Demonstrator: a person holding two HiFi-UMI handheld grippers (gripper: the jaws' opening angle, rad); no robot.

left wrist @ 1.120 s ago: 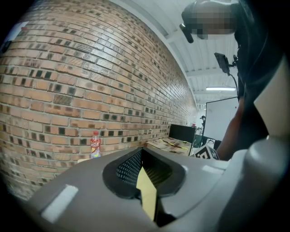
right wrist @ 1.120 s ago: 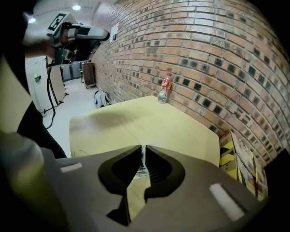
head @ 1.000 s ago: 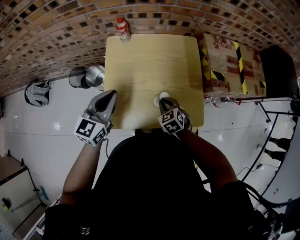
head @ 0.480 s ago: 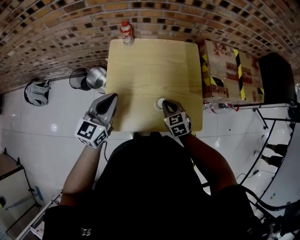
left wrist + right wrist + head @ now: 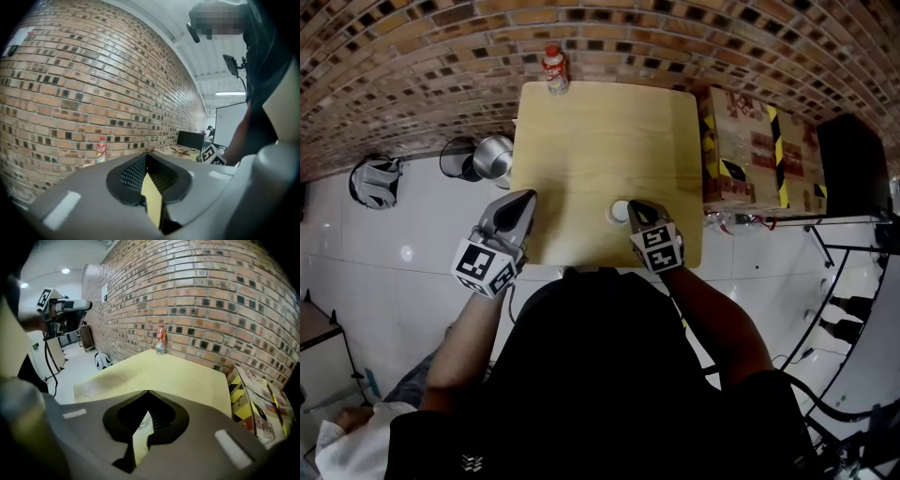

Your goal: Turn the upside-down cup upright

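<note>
White and small, the cup (image 5: 619, 212) sits on the desk (image 5: 600, 131), right of centre in the head view and near the desk's lower edge. From above it shows as a pale round with a fainter ring inside. Whether that face is its base or its mouth is too small to tell. In the right gripper view a slip of white wall with thin dark print shows in the slit between the jaws.

The right tool (image 5: 631, 208) is clenched, with its tips over the cup's right edge. The hold looks like a pinch on the thin wall or rim. The step in hand therefore reads as the grasp, with the flip not yet done.

The next move calls for lifting the cup clear of the desk. The wrist then has to roll over so the mouth faces up, and the cup has to be set down flat before the tool lets go. A pinch on so thin a wall may slip or dent it, so the turn wants to be slow.

The left tool (image 5: 528, 195) is clenched on nothing at the desk's left edge, well apart from the cup. A bottle (image 5: 552, 67) stands at the desk's upper edge, out of the way.
</note>
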